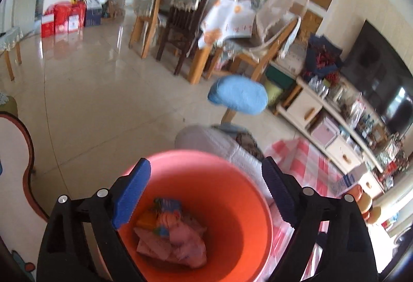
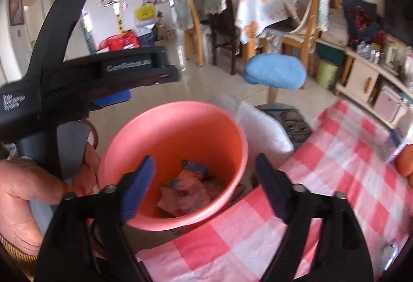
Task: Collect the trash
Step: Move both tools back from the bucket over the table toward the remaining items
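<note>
Right now both grippers hang over the salmon-pink bucket [image 1: 224, 194], and that is the relation the next move turns on: the collected trash lies straight below and slightly ahead of the tongs, not off to either side. The left gripper [image 1: 206, 194] has its blue pads spread wide with nothing between them; the bucket's mouth fills the gap. The right gripper [image 2: 204, 189] is likewise spread wide and empty, its pads framing the same bucket from the table side.

The trash [image 1: 171, 235] sits at the bottom of the bucket: crumpled pinkish wrappers and a colourful snack packet, heaped with no clear long axis. Judging by this, a drop is done and any further pickup lies elsewhere, likely on the red-and-white checked tablecloth [image 2: 335, 165], which touches the bucket's right side. The right gripper looks nearer to that cloth; the left one sits over the bucket's floor-side rim, held in the person's hand [image 2: 20, 194].

Readable writing: the left gripper's body in the right wrist view bears "GenRobot.AI", somewhat blurred, plus a smaller side label I cannot read surely. Packet print is too blurred to read.
</note>
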A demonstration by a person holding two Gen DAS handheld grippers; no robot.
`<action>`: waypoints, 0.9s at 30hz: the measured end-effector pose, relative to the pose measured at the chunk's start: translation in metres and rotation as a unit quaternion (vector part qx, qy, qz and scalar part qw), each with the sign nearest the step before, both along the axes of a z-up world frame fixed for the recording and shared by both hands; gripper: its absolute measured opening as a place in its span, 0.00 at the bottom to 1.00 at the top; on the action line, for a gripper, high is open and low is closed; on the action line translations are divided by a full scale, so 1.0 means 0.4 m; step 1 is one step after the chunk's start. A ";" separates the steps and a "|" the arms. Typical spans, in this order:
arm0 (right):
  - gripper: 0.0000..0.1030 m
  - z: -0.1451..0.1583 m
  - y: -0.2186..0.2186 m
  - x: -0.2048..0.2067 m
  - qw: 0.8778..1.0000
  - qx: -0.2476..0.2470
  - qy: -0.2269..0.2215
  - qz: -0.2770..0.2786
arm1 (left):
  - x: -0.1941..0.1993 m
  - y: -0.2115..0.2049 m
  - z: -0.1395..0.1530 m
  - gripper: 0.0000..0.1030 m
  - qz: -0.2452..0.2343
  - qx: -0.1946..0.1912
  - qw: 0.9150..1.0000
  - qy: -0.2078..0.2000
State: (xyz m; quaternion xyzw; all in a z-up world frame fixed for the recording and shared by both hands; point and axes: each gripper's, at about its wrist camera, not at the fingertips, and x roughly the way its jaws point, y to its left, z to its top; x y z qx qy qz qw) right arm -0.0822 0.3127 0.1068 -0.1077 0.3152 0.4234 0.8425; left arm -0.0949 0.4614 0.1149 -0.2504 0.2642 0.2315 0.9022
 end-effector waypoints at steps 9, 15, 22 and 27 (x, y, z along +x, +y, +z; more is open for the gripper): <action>0.92 0.040 -0.125 -0.015 0.997 0.014 -0.045 -0.056 | 0.027 -0.116 0.036 0.92 -0.049 0.122 0.989 -0.059; 0.96 0.037 -0.216 -0.021 0.992 0.010 -0.079 -0.095 | 0.041 -0.178 0.053 0.92 -0.089 0.131 0.983 -0.095; 0.96 0.035 -0.341 -0.010 0.986 0.019 -0.086 -0.140 | 0.057 -0.262 0.068 0.92 -0.122 0.145 0.976 -0.108; 0.96 0.025 -0.419 -0.010 0.982 0.012 -0.083 -0.169 | 0.082 -0.314 0.065 0.92 -0.147 0.133 0.976 -0.085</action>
